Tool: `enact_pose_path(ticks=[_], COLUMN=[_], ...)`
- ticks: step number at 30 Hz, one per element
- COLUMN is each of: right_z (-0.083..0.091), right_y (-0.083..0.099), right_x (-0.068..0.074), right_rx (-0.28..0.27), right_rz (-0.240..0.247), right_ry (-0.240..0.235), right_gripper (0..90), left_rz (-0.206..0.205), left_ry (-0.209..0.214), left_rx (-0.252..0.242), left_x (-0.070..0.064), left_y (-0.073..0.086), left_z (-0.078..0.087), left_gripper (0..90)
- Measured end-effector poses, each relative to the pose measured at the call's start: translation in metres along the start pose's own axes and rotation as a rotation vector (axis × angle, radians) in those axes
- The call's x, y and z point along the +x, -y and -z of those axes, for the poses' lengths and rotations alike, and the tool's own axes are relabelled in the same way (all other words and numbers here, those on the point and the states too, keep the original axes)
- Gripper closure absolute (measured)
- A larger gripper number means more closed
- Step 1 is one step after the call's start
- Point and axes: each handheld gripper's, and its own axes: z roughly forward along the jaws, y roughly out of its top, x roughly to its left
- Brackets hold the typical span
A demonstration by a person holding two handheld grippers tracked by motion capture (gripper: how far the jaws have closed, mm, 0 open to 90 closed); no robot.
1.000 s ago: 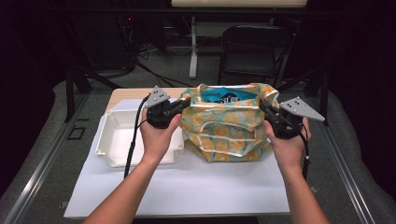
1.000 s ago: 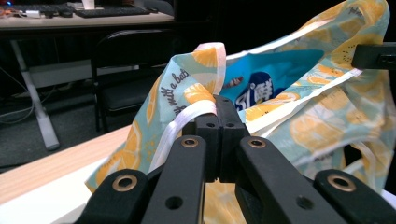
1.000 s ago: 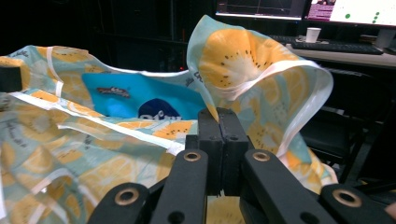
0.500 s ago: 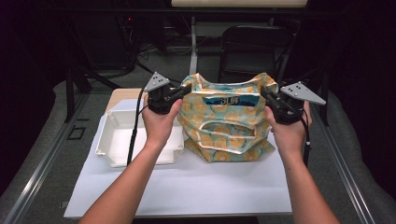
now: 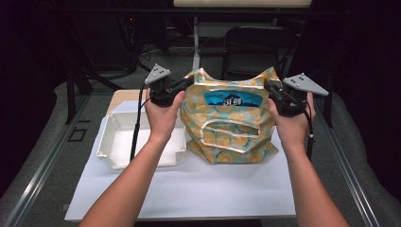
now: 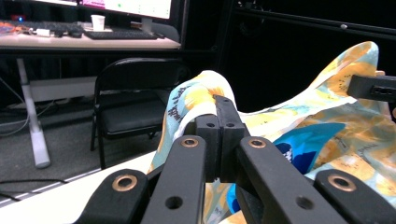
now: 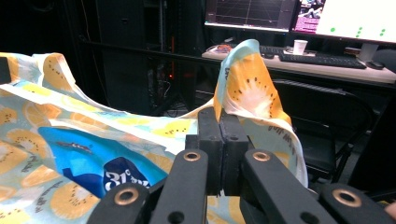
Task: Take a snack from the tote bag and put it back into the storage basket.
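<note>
Plastic bag (image 5: 230, 120) at frame centre: you pinch both handles, left gripper (image 5: 188, 83) and right gripper (image 5: 267, 86) clamped; lifted, contents unemptied.

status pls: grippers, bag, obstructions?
Left gripper shut on bag handle. Right gripper shut on opposite handle. Fruit-print bag held upright, stretched between. White tray beside it, apart.
</note>
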Motion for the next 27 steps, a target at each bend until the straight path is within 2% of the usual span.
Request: enact_pose_path(ticks=[6, 8, 13, 17, 22, 27], right_z=[-0.013, -0.016, -0.02, -0.024, -0.022, -0.023], right_y=[0.014, 0.02, 0.035, 0.041, 0.036, 0.029], right_x=[-0.007, -0.01, -0.015, -0.012, -0.014, -0.011], right_rx=[0.065, 0.087, 0.132, 0.155, 0.14, 0.144], right_rz=[-0.014, -0.034, -0.039, -0.033, -0.037, -0.016], right_ry=[0.012, 0.017, -0.006, -0.011, -0.013, -0.016], right_gripper=[90.0, 90.0, 89.0, 89.2, 88.8, 88.5], left_rz=[0.009, 0.011, 0.022, 0.032, 0.052, 0.055], left_ry=[-0.018, -0.014, -0.009, -0.02, -0.042, -0.058], left_rx=[0.079, 0.104, 0.152, 0.152, 0.14, 0.172], left_x=[0.002, 0.002, 0.0, -0.002, 0.004, 0.006], left_y=[0.014, 0.02, 0.038, 0.042, 0.038, 0.045], left_z=[-0.016, -0.021, -0.032, -0.037, -0.036, -0.043], left_gripper=[90.0, 90.0, 90.0, 90.0, 90.0, 89.6])
